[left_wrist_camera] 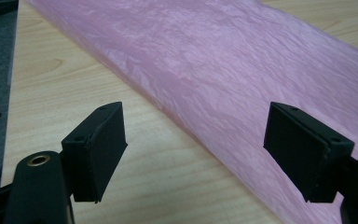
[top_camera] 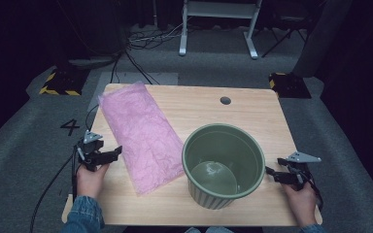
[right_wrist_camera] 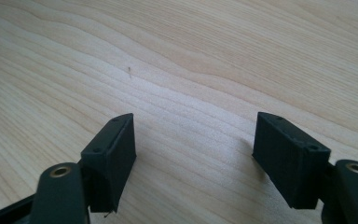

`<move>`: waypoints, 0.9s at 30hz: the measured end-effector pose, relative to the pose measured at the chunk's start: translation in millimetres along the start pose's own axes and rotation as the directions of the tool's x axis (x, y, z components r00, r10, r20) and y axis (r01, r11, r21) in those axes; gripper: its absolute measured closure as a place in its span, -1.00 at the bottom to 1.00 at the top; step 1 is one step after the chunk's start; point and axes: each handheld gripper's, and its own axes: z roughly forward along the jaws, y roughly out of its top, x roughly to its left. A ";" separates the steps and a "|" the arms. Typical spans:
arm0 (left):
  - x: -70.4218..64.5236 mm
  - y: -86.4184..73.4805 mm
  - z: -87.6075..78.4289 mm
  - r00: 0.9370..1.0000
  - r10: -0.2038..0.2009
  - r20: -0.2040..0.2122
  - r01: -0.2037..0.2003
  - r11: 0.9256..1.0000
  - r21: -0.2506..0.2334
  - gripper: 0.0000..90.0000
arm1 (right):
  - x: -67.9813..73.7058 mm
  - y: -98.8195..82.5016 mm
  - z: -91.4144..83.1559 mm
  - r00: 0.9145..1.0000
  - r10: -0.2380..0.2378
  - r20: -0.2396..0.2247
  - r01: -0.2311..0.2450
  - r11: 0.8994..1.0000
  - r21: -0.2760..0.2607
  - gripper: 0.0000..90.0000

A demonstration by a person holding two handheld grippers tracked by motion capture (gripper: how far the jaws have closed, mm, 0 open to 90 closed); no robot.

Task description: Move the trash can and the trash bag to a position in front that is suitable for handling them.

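Pink bag [top_camera: 141,136] lay flat at table [top_camera: 252,111] 9 o'clock, just beside green bin [top_camera: 223,165]. L gripper [top_camera: 108,156] and R gripper [top_camera: 272,174] both gaped, nothing held. Film prob thin, light, slippery; best pinch near edge.

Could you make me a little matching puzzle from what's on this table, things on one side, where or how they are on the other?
Things:
1. pink bag
2. green pot
3. left tongs
4. round hole

Descriptions:
A. upright, with nothing inside
B. lying flat, crinkled
C. far side of the table
D. open, just short of the pink edge

Pairs: 1-B, 2-A, 3-D, 4-C
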 end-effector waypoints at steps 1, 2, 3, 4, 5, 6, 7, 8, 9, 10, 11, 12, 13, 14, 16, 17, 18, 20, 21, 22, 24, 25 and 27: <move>0.9 2.6 4.1 1.000 0.005 -0.010 -0.005 1.000 0.013 -0.54 | 0.0 0.0 -0.1 1.000 0.000 0.001 0.000 1.000 0.001 -0.34; 1.8 5.1 8.5 1.000 0.011 -0.017 -0.010 1.000 0.030 -0.54 | 0.0 0.0 0.0 1.000 0.000 0.000 0.000 1.000 0.000 -0.34; 2.5 7.4 13.5 1.000 0.011 -0.025 -0.010 0.999 0.038 -0.54 | 0.0 0.0 -0.1 1.000 0.000 0.001 0.000 1.000 0.001 -0.34; 3.9 9.3 19.8 0.999 0.012 -0.037 -0.011 0.999 0.042 -0.54 | 0.0 0.0 0.0 1.000 0.000 0.001 0.000 1.000 0.001 -0.34; 5.2 11.2 23.9 0.999 0.011 -0.041 -0.008 0.998 0.060 -0.53 | 0.1 0.0 -0.1 1.000 0.000 0.001 0.000 1.000 0.001 -0.34; 6.7 13.6 30.0 0.999 0.007 -0.045 -0.004 0.997 0.078 -0.54 | 0.1 0.0 0.0 1.000 0.000 0.001 0.000 1.000 0.000 -0.34; 8.1 15.7 35.6 0.999 0.006 -0.051 -0.001 0.996 0.091 -0.54 | 0.1 0.0 0.0 1.000 0.000 0.001 0.000 1.000 0.000 -0.34; 8.8 17.2 40.3 0.998 0.001 -0.056 0.004 0.996 0.087 -0.54 | 0.1 0.0 0.0 1.000 0.000 0.001 0.000 1.000 0.000 -0.34; 9.6 19.4 44.5 0.998 0.001 -0.056 0.005 0.996 0.094 -0.53 | 0.1 0.0 0.0 1.000 0.000 0.001 0.000 1.000 0.000 -0.34; 10.0 21.7 49.0 0.998 0.001 -0.062 0.005 0.995 0.104 -0.53 | 0.1 0.0 0.0 1.000 0.000 0.001 0.000 1.000 0.000 -0.34; 10.8 23.9 53.3 0.998 0.005 -0.064 0.002 0.994 0.112 -0.53 | 0.1 0.0 0.0 1.000 0.000 0.001 0.000 1.000 0.000 -0.34; 11.2 25.2 57.5 0.997 0.003 -0.071 0.005 0.994 0.110 -0.53 | 0.2 0.0 0.0 1.000 0.000 0.001 0.000 1.000 0.000 -0.34; 12.0 26.2 61.4 0.997 0.004 -0.075 0.005 0.993 0.115 -0.48 | 0.1 0.0 0.0 1.000 0.000 0.001 0.000 1.000 0.000 -0.34; 13.5 27.9 66.1 0.997 0.004 -0.078 0.007 0.990 0.139 -0.48 | 0.1 0.0 0.0 1.000 0.000 0.001 0.000 1.000 0.000 -0.34; 15.3 29.5 75.0 0.997 -0.003 -0.079 0.016 0.987 0.161 -0.52 | 0.2 0.0 0.0 1.000 0.000 0.001 0.000 1.000 0.000 -0.34; 15.6 29.6 78.4 0.997 -0.003 -0.083 0.016 0.986 0.164 -0.52 | 0.2 0.0 0.0 1.000 0.000 0.002 0.000 1.000 0.000 -0.34; 16.0 29.5 81.6 0.996 0.001 -0.086 0.014 0.985 0.171 -0.51 | 0.1 0.0 0.0 1.000 0.000 0.001 0.000 1.000 0.000 -0.34; 15.9 30.7 85.5 0.995 0.019 -0.101 -0.001 0.984 0.178 -0.55 | 0.2 0.0 0.0 1.000 0.000 0.002 0.000 1.000 0.000 -0.34; 15.2 31.9 87.0 0.994 0.020 -0.106 -0.001 0.983 0.182 -0.56 | 0.2 0.0 0.0 1.000 0.000 0.002 0.000 1.000 0.000 -0.34; 14.1 33.3 88.6 0.994 0.028 -0.107 -0.007 0.982 0.190 -0.59 | 0.2 0.0 0.0 1.000 0.000 0.002 0.000 1.000 0.000 -0.34; 10.1 36.0 91.1 0.994 0.036 -0.107 -0.013 0.978 0.208 -0.62 | 0.2 -0.1 0.0 1.000 0.000 0.002 0.000 1.000 0.000 -0.34; 8.1 36.8 92.1 0.994 0.038 -0.106 -0.015 0.977 0.213 -0.63 | 0.2 -0.1 0.0 1.000 0.000 0.002 0.000 1.000 0.000 -0.34; 5.1 37.5 93.5 0.994 0.041 -0.102 -0.018 0.976 0.215 -0.66 | 0.4 0.0 0.0 1.000 0.002 0.003 -0.002 1.000 -0.001 -0.34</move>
